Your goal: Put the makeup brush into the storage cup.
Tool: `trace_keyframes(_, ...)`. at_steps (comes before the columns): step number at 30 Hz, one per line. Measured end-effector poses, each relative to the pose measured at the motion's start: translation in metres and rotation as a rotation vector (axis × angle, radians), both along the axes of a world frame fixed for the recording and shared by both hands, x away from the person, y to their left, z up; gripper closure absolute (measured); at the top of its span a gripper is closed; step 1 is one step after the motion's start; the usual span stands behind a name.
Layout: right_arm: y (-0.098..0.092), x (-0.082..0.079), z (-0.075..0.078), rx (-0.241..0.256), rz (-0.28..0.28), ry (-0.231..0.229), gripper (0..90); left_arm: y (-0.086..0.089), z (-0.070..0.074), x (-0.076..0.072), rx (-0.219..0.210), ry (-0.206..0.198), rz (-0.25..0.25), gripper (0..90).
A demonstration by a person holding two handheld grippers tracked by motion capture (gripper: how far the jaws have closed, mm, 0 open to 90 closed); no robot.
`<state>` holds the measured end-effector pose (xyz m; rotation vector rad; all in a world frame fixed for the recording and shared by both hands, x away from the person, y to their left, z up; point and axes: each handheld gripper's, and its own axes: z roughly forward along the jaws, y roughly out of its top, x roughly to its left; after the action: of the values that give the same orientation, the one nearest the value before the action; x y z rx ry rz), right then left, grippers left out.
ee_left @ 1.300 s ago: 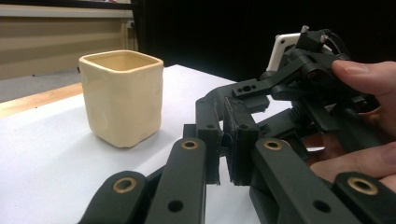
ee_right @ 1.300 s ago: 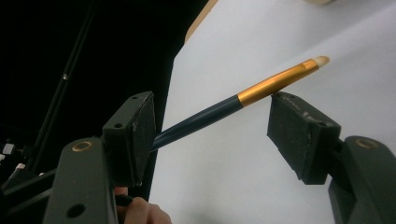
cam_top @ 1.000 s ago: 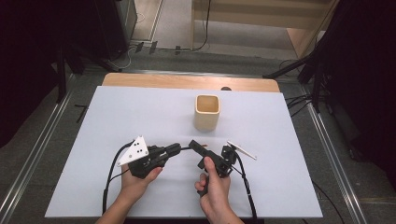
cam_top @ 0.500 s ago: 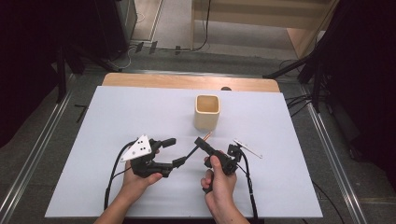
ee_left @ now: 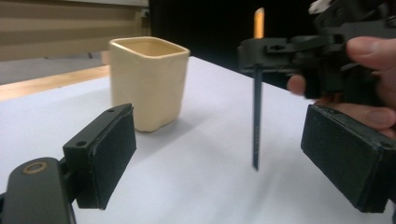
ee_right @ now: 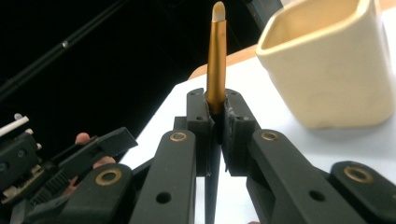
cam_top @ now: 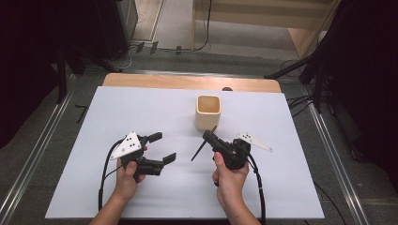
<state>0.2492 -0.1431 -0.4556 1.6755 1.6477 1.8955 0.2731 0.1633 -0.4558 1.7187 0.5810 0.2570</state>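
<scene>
Jaws of the left gripper (cam_top: 159, 147) stand apart, empty; the right gripper (ee_right: 215, 109) clamps a pen (ee_left: 256, 122) mid-shaft, off the table, just short of the cup (cam_top: 208, 112). Light, stiff, probably slippery: grip its middle.

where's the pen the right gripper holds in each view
High view: the pen slants down-left from the right gripper, centre, just below the cream cup.
Left gripper view: hangs upright right of centre, right of the cup.
Right gripper view: gold end rises at centre top between the fingers; cup at upper right.
Shared landmark: the cup.
</scene>
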Motion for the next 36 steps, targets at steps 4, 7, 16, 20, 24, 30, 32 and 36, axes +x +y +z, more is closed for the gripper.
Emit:
trace_keyframes(4,0.001,-0.001,0.009,-0.08,0.007,-0.057,84.2,0.006,0.0,0.001,0.003,-0.003,0.026,11.0)
trace_keyframes(7,-0.001,-0.001,0.013,-0.105,0.01,-0.076,84.1,0.01,-0.001,0.0,0.011,-0.005,0.049,11.0)
trace_keyframes(16,-0.006,0.0,0.024,-0.204,0.004,-0.136,84.2,0.027,-0.006,-0.005,0.053,-0.026,0.09,10.1)
trace_keyframes(20,-0.007,0.0,0.03,-0.242,0.014,-0.16,84.2,0.039,-0.009,-0.009,0.065,-0.028,0.105,10.1)
trace_keyframes(24,-0.009,0.002,0.036,-0.269,0.017,-0.181,84.2,0.051,-0.011,-0.013,0.078,-0.035,0.119,10.2)
trace_keyframes(30,-0.014,0.007,0.044,-0.284,0.015,-0.201,84.2,0.064,-0.012,-0.018,0.08,-0.043,0.149,10.1)
trace_keyframes(32,-0.017,0.008,0.046,-0.284,0.009,-0.207,84.2,0.068,-0.012,-0.019,0.082,-0.044,0.157,10.2)
trace_keyframes(36,-0.02,0.011,0.051,-0.3,-0.004,-0.213,84.2,0.073,-0.014,-0.021,0.089,-0.043,0.163,10.2)
